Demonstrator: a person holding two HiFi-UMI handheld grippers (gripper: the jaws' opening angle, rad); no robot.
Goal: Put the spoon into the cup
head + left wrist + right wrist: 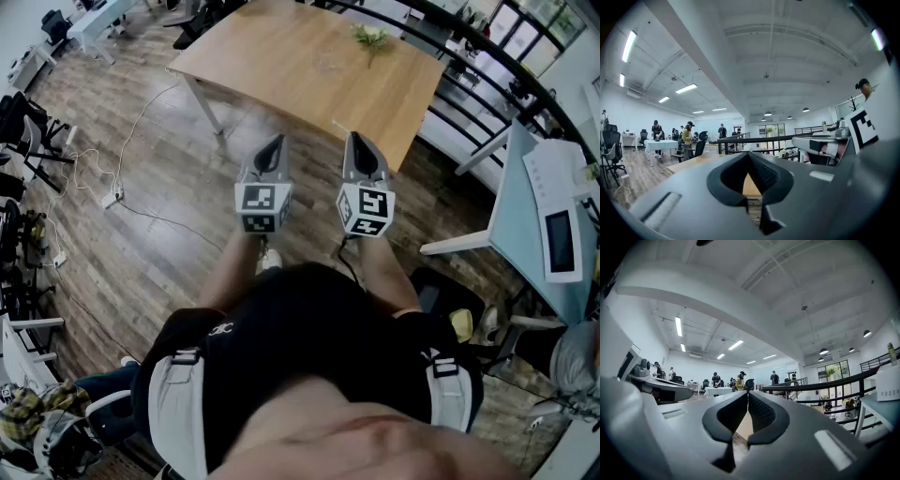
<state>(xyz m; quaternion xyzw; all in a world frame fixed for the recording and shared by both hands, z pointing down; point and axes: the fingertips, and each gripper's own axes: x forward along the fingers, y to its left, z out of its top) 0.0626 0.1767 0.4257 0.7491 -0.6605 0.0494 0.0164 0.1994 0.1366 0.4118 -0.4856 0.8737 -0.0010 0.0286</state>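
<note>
The person stands on the plank floor [159,234], short of the wooden table [281,70], with both bare forearms stretched forward from the waist. The left forearm [230,270] and the right forearm [389,272] run nearly parallel. Each ends under a marker cube, so I can't see the hands themselves.

The left gripper [274,148] and the right gripper [360,142] are held side by side, close but not touching. Both point ahead at the table's near edge and hang over the floor, not over the tabletop.

From the left gripper's own view, its jaws are pressed together at the tips [749,154]. Only a hollow is left behind the tips, and a strip of the table's wood shows through it. Nothing is pinched there.

The right gripper [748,393] is the same, tips meeting with nothing between them. Pale wood and floor show through the gap lower down.

On the table, far from both grippers, a small green plant [372,36] sits near the back edge. Just beside it, towards the middle of the top, there is a faint glassy thing [324,64]. It may be the cup, but it is too small and pale to be sure. I can't make out the spoon at all.

A white desk [525,216] with a white device [561,220] on it stands to the person's right. A black railing [487,56] curves behind the table. A power strip [112,199] lies on the floor to the left, with a cable trailing from it. In both gripper views, people [686,136] stand around tables at the far end of the room.
</note>
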